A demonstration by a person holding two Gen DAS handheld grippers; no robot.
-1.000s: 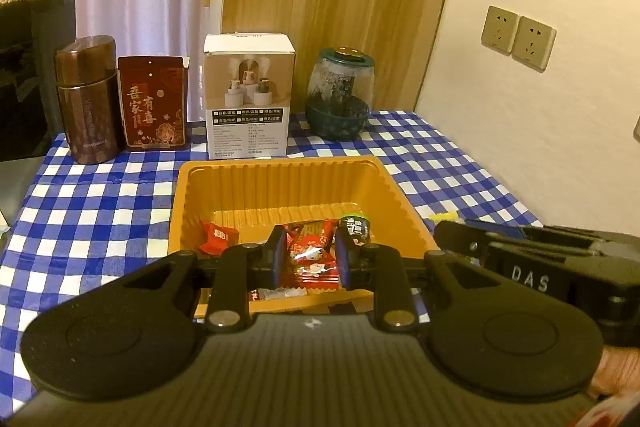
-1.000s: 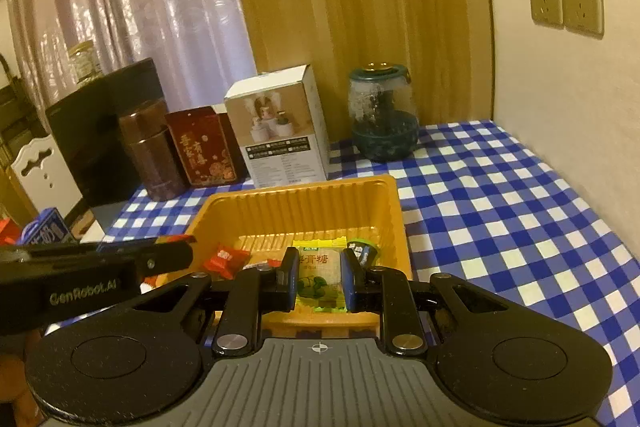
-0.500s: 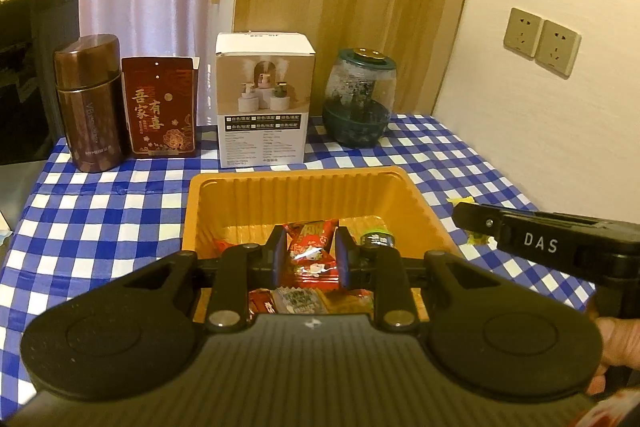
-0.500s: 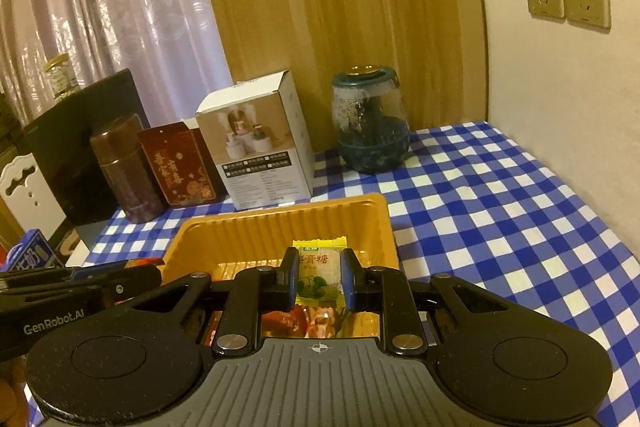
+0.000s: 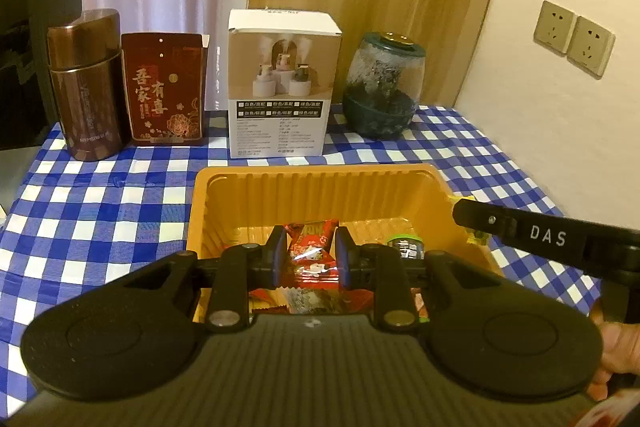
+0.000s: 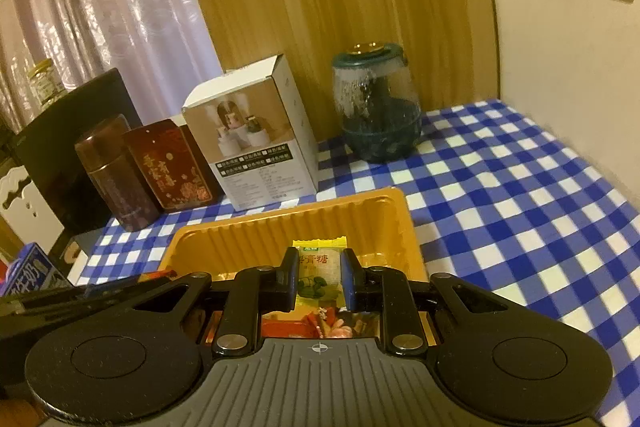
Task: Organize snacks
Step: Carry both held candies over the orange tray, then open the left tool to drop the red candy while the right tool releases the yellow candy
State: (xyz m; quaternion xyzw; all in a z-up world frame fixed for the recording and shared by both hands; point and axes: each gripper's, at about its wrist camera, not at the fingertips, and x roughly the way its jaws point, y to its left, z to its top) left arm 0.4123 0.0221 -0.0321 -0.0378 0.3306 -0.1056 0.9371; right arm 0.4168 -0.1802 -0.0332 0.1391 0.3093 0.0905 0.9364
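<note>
An orange plastic tray (image 5: 320, 187) (image 6: 304, 223) sits on the blue checked tablecloth and holds several wrapped snacks. My left gripper (image 5: 310, 255) is shut on a red snack packet (image 5: 310, 251), held over the near part of the tray. My right gripper (image 6: 320, 275) is shut on a yellow-green candy packet (image 6: 318, 271), also over the tray's near end. A green-capped snack (image 5: 406, 247) lies in the tray at the right. The right gripper's arm (image 5: 540, 239) crosses the left wrist view at the right, and the left one (image 6: 80, 303) shows at the lower left of the right wrist view.
Along the back stand a brown canister (image 5: 84, 87), a red tin (image 5: 164, 91), a white box (image 5: 280, 87) and a dark glass jar (image 5: 382, 87). A wall with sockets (image 5: 572, 43) bounds the right side. A blue carton (image 6: 28, 271) lies off the table's left edge.
Both grippers have moved forward over the tray with their packets, so the tray and the back row now look nearer. Their grips are unchanged.
</note>
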